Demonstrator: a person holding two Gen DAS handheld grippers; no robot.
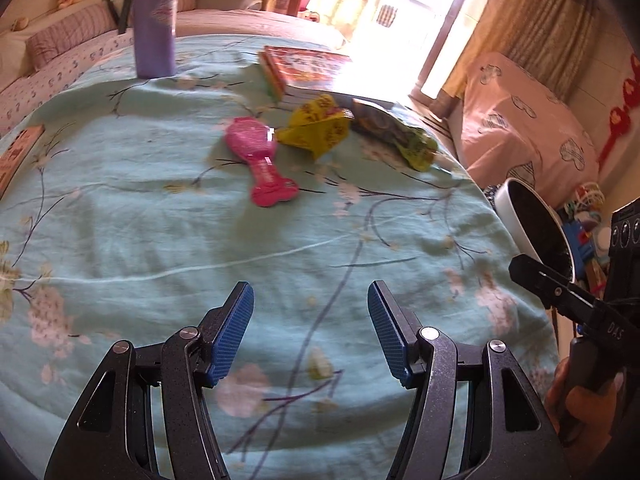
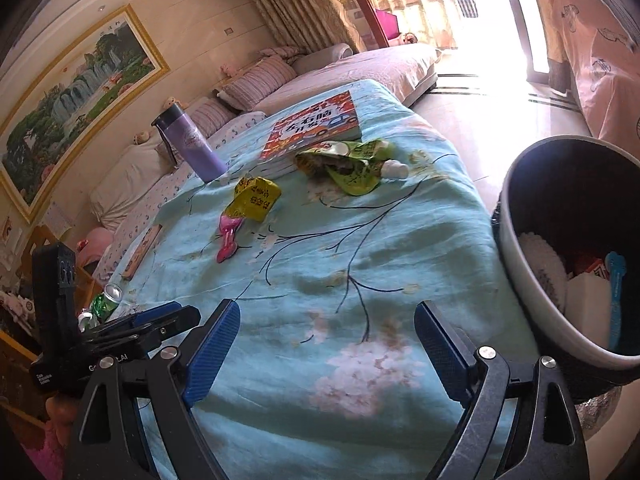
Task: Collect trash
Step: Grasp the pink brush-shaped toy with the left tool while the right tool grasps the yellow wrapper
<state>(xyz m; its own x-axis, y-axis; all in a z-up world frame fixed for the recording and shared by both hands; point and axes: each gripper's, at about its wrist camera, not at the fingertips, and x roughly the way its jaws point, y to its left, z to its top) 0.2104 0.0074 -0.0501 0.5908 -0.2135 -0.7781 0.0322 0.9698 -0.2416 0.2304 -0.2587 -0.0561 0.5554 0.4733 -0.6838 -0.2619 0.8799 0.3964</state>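
Note:
On the teal flowered cloth (image 1: pixel 160 240) lie a pink wrapper (image 1: pixel 262 160), a crumpled yellow wrapper (image 1: pixel 316 128) and a green pouch (image 1: pixel 404 136), far ahead of both grippers. They also show in the right wrist view: pink wrapper (image 2: pixel 229 238), yellow wrapper (image 2: pixel 254 198), green pouch (image 2: pixel 352 164). A white bin with a dark liner (image 2: pixel 532 264) stands at the table's right edge, with trash inside; it shows in the left wrist view (image 1: pixel 520 224). My left gripper (image 1: pixel 311 332) is open and empty over the near cloth. My right gripper (image 2: pixel 326 352) is open and empty beside the bin.
A purple flask (image 1: pixel 156 20) and a red book (image 1: pixel 308 70) stand at the far side of the table; they also show in the right wrist view, flask (image 2: pixel 192 144) and book (image 2: pixel 316 124). A thin booklet (image 1: pixel 16 156) lies at the left edge. Sofas lie beyond.

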